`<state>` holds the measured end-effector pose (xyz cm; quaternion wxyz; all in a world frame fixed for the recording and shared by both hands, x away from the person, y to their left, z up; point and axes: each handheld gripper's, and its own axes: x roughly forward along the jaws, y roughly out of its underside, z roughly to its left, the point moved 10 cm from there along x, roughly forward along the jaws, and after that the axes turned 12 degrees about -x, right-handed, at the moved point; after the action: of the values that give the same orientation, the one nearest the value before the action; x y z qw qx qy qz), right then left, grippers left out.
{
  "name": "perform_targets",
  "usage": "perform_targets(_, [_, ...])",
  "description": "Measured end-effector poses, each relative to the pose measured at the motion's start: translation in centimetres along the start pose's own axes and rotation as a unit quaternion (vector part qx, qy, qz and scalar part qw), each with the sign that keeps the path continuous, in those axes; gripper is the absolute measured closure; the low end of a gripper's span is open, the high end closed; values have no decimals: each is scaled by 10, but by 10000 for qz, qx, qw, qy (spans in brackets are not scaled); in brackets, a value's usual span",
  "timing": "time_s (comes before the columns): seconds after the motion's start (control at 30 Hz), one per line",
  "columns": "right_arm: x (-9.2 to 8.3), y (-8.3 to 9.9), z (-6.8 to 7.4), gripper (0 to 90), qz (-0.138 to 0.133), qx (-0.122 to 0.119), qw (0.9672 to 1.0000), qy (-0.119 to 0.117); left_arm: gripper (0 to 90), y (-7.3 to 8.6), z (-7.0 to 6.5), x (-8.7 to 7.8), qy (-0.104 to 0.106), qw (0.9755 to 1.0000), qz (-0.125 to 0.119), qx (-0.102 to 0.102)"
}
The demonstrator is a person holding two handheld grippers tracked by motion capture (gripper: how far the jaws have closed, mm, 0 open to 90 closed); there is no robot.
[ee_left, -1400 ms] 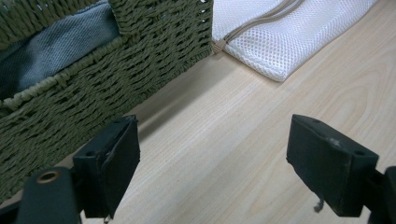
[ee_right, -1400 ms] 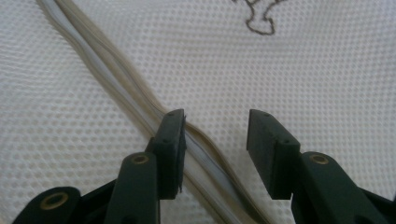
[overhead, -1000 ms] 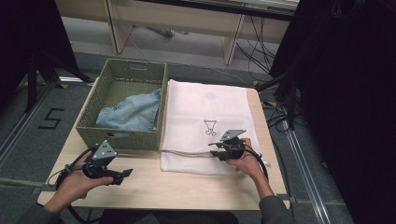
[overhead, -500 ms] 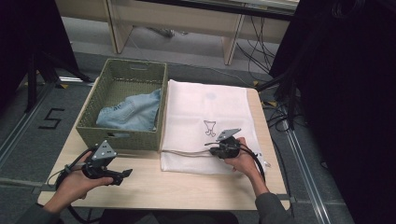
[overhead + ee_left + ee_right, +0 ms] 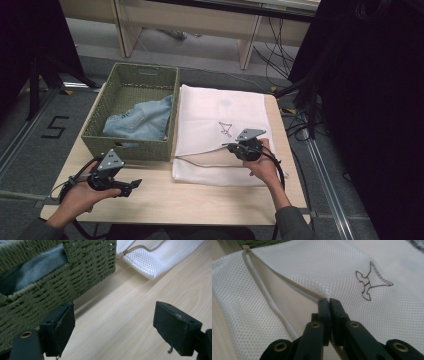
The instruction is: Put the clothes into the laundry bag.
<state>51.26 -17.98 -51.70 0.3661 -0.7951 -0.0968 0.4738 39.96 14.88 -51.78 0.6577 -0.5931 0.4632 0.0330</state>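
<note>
Right gripper [image 5: 229, 147]: I am clamping my jaws tight on the upper edge of the white mesh laundry bag [image 5: 220, 112], at its zip opening; in the right gripper view [image 5: 329, 301] the two black jaws are meeting with the mesh hem pinched between them. They have just been closing onto that edge.

Left gripper [image 5: 136, 184]: I am holding my jaws wide apart with nothing between them; in the left gripper view [image 5: 113, 322] bare table wood is showing in the gap.

White mesh laundry bag: it is lying flat on the right half of the wooden table [image 5: 165, 195], just beside the basket, its left edge touching the basket's right wall. The pinched top layer is lifting slightly off the lower layer along the opening.

Zip opening [image 5: 294, 288]: it is running from the bag's near left corner toward my right jaws, with a pale cord-like edge [image 5: 265, 296] lying below it.

Stitched outline mark [image 5: 372, 281]: it is sitting on the bag's upper face, just beyond my right jaws.

Green woven basket [image 5: 131, 150]: it is standing on the left half of the table, near my left gripper.

Light blue denim garment [image 5: 140, 120]: it is lying crumpled inside the basket.
</note>
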Motion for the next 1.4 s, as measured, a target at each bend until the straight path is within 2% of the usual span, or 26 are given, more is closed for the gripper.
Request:
perform_targets(0.03, [-7, -11, -4, 890, -102, -48, 9999, 108, 175, -1, 1, -1, -45, 9999, -55, -74])
perform_targets(0.17, [-11, -26, -7, 891, -209, -157, 9994, 237, 177, -10, 2, -3, -44, 9997, -209, -142])
perform_targets(0.23, [-12, -31, -8, 891, -253, -141, 9993, 219, 177, -16, 2, -5, -13, 9993, -291, -222])
perform_targets(0.37, [-14, -35, -11, 891, -298, -161, 9991, 267, 177, -27, 4, -8, -67, 9988, -422, -220])
perform_targets(0.4, [-15, -37, -13, 891, -372, -111, 9987, 321, 177, -34, 6, -9, -53, 9983, -530, -241])
perform_targets(0.43, [-16, -38, -13, 891, -373, -86, 9988, 318, 177, -34, 6, -9, -53, 9983, -530, -241])
perform_targets(0.47, [-16, -38, -13, 891, -373, -86, 9988, 318, 177, -39, 7, -10, -88, 9976, -603, -319])
perform_targets(0.53, [-19, -39, -14, 891, -394, -83, 9987, 314, 176, -49, 14, -13, -172, 9969, -702, -307])
perform_targets(0.57, [-20, -41, -16, 891, -421, -166, 9985, 300, 176, -60, 18, -16, -197, 9959, -813, -347])
perform_targets(0.6, [-20, -41, -16, 891, -421, -166, 9985, 300, 176, -60, 18, -16, -197, 9959, -813, -347])
perform_targets(0.63, [-22, -44, -17, 891, -479, -80, 9983, 321, 176, -73, 27, -17, -263, 9953, -873, -341])
perform_targets(0.67, [-22, -44, -17, 891, -479, -80, 9983, 321, 176, -73, 27, -17, -263, 9953, -873, -341])
perform_targets(0.73, [-23, -46, -17, 891, -518, -62, 9981, 339, 176, -87, 39, -17, -380, 9948, -873, -365])
perform_targets(0.8, [-25, -47, -17, 891, -498, -22, 9983, 317, 176, -95, 54, -14, -505, 9967, -594, -247])
perform_targets(0.83, [-25, -48, -18, 891, -545, -80, 9980, 321, 176, -99, 58, -12, -523, 9973, -435, -290])
perform_targets(0.87, [-25, -48, -17, 891, -531, -53, 9981, 301, 176, -104, 64, -10, -598, 9971, -379, -273])
perform_targets(0.9, [-25, -47, -17, 891, -524, -46, 9982, 304, 176, -112, 69, -7, -678, 9962, -450, -325])
perform_targets(0.93, [-23, -46, -19, 891, -543, -139, 9980, 306, 176, -118, 76, -4, -748, 9965, -348, -137])
perform_targets(0.97, [-23, -46, -19, 891, -543, -139, 9980, 306, 176, -123, 77, 1, -740, 9958, -439, -322])
perform_targets(1.0, [-24, -45, -18, 891, -504, -1, 9983, 306, 174, -128, 81, 7, -728, 9959, -333, -417])
perform_targets(1.1, [-23, -44, -19, 891, -521, -15, 9983, 274, 170, -140, 94, 24, -864, 9955, -113, -377])
perform_targets(1.2, [-22, -43, -19, 891, -531, 44, 9983, 246, 170, -146, 104, 46, -903, 9944, 74, -547])
perform_targets(1.3, [-20, -41, -21, 891, -543, -26, 9981, 273, 171, -147, 113, 65, -984, 9932, 215, -580])
perform_targets(1.33, [-20, -41, -21, 891, -543, -26, 9981, 273, 171, -145, 118, 71, -1026, 9925, 365, -556])
perform_targets(1.37, [-20, -41, -21, 891, -536, -33, 9982, 259, 174, -143, 125, 80, -1084, 9907, 413, -715])
perform_targets(1.4, [-20, -41, -21, 891, -536, -33, 9982, 259, 174, -142, 127, 83, -1090, 9903, 428, -747])
